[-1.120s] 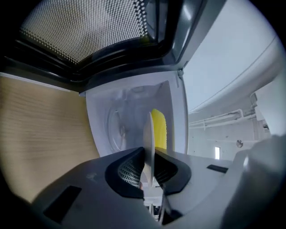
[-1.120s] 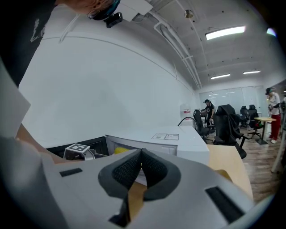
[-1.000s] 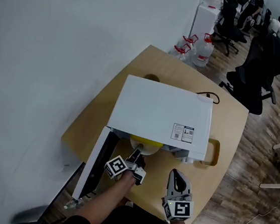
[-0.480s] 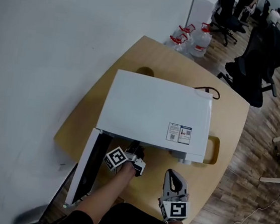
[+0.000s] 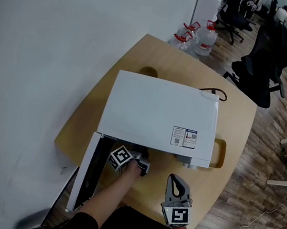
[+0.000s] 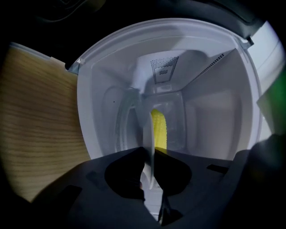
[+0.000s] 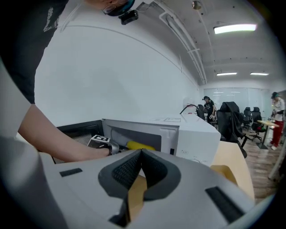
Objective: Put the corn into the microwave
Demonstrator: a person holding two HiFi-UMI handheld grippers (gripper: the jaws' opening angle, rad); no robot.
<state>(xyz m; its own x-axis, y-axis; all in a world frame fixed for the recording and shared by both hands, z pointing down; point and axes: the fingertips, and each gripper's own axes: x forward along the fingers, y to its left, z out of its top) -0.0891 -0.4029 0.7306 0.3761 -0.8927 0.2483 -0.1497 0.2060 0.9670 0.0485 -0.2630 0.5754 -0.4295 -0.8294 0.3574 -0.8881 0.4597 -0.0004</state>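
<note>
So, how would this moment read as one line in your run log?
left gripper: shut on plate, inside microwave | corn: on plate | door: open | right gripper: shut, empty

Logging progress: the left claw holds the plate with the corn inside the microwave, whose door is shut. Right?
No: the door stands open, per the head view. The left claw does hold the plate with the corn inside the microwave.

Microwave (image 5: 159, 113): smooth white casing, satin sheen. Table (image 5: 236, 123): pale wood grain, matt. Plate (image 6: 149, 150): smooth, white. Corn (image 6: 159, 129): yellow, pebbled. Right gripper (image 7: 142, 153): grey plastic, dark ribbed pads (image 7: 125, 170).
</note>
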